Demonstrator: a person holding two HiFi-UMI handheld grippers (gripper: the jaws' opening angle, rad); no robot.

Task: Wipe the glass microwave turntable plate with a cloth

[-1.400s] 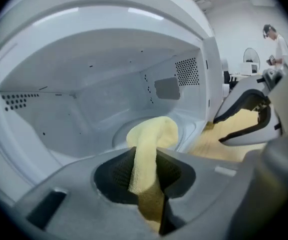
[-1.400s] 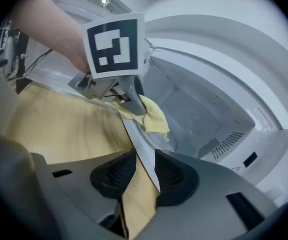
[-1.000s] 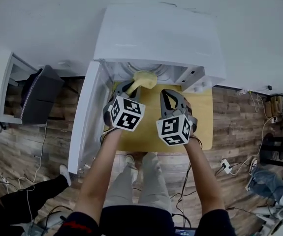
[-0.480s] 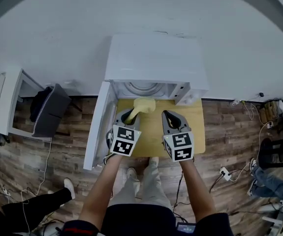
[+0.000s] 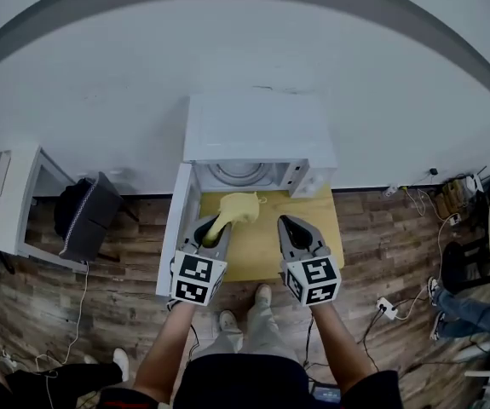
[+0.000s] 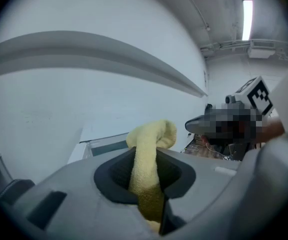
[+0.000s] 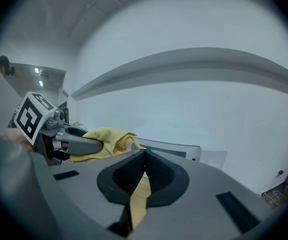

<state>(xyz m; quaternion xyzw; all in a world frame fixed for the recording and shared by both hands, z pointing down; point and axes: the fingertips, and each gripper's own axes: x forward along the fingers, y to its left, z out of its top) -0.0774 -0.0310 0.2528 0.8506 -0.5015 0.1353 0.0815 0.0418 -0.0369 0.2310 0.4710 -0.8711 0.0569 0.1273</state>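
Pale yellow, finely looped, on the soft terry cloth [image 5: 238, 209]. Plain white on the box-shaped metal microwave [image 5: 257, 130]. Light honey tan over the flat wooden tabletop [image 5: 266, 250]. Grey with black inner pads on the plastic left gripper [image 5: 213, 228] and right gripper [image 5: 288, 224], black-and-white square markers on their cubes. Streaky brown across the plank floor [image 5: 100, 305].

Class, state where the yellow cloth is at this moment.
In the head view, the yellow cloth is clamped in the left gripper, left of centre, above the table before the open microwave.
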